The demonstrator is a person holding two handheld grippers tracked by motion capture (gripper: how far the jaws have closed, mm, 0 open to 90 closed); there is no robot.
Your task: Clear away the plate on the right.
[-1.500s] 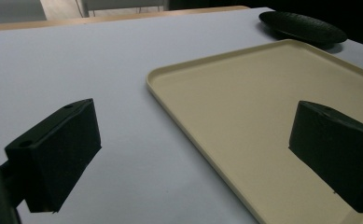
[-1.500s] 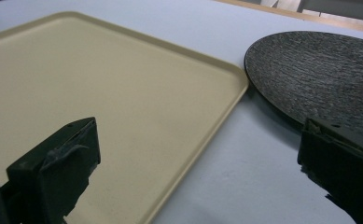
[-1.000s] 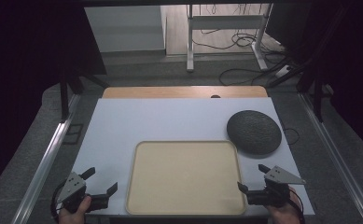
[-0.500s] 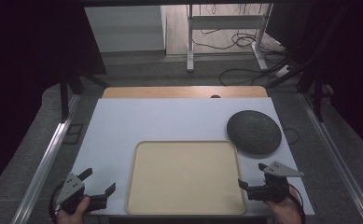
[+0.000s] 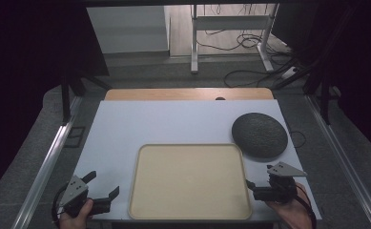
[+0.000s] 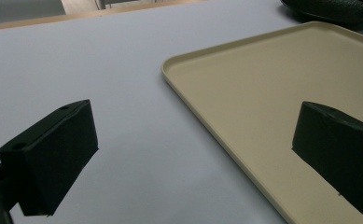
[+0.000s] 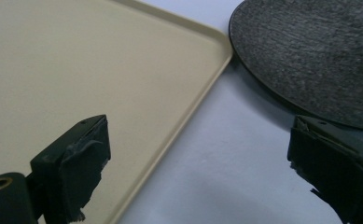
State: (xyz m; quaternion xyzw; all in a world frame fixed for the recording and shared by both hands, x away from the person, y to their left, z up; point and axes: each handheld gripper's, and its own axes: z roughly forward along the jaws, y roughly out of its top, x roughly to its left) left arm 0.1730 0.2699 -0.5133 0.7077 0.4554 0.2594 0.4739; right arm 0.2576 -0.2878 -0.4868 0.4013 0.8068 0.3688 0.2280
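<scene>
Near the front edge of the desk (image 5: 126, 124), centre, sits the beige tray (image 5: 190, 181), flat, nothing on it. Dark round plate (image 5: 259, 134) is at the tray's far right corner, rim just beside or touching the tray lip; can't tell which.

Left gripper (image 5: 102, 188) is at the front left corner of the desk, jaws wide, holding nothing. Its own view has 1 jaw over bare desk and 1 over the tray (image 6: 282, 107), so it straddles the tray's left rim. Right gripper (image 5: 251, 187) is at the front right, by the tray's right rim, also wide and holding nothing. Its view has 1 jaw over the tray (image 7: 76, 70), the other close under the plate (image 7: 310, 51) edge.

Handling, my guess:
- Tray looks like moulded plastic: stiff, light, smooth, low raised lip. Lip is the only grab feature; pinch across it, 1 jaw inside, 1 outside.
- Broad and thin, so a 1-sided grab would likely tip or twist. 2 grips on opposite rims, mid-side, lifted level.
- Smooth lip could slip under a shallow bite; seat jaws fully.
- Plate looks like textured stone or ceramic: heavier, brittle, shallow rim. Watch the right jaw near it; a nudge could scrape or chip it.
</scene>
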